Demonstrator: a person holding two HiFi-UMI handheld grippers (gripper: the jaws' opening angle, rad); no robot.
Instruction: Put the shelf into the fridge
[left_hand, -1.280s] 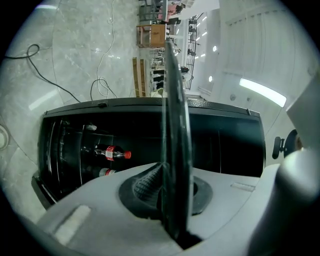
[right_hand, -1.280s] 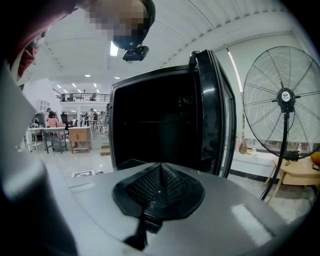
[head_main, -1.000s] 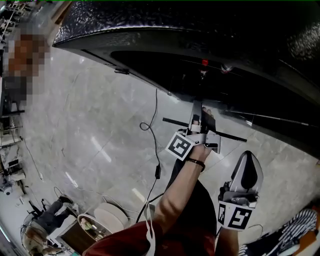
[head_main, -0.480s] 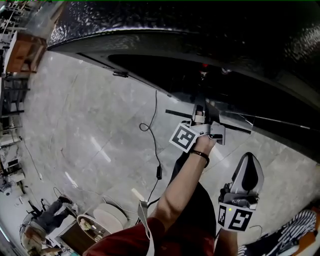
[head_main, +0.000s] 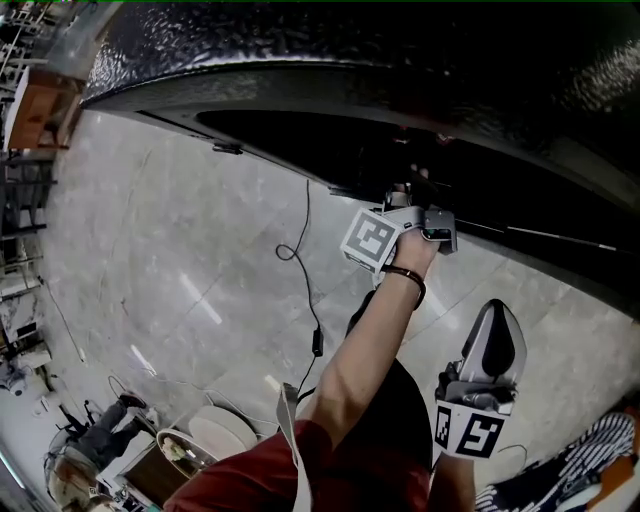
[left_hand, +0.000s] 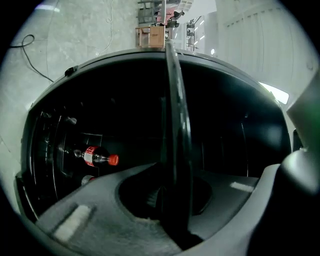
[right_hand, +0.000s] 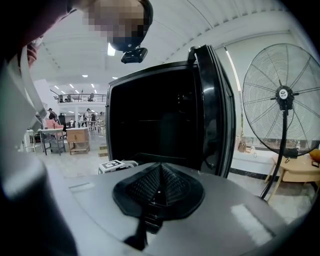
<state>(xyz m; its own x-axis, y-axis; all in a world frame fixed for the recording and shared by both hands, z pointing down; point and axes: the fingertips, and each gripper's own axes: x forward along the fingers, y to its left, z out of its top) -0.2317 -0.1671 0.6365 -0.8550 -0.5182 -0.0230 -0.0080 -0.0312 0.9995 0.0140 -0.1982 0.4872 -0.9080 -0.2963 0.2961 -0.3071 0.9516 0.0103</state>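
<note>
— Fingers (left_hand: 100, 220) of your left gripper (left_hand: 172, 205)?
— Clamped on the shelf (left_hand: 176, 115), a thin, dark, glossy pane seen edge-on, running ahead of them into the black fridge (left_hand: 240, 130).
— And your right gripper (right_hand: 159, 195)?
— Its ribbed black pads (right_hand: 175, 187) are pressed together with nothing between them.

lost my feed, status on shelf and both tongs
Left tongs shut on shelf, edge-on at fridge mouth. Right tongs shut, empty. Bottle inside, apart from shelf.

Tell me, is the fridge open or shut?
Open. The right gripper view shows the fridge cavity exposed, its door swung aside; a bottle inside shows in the left gripper view.
</note>
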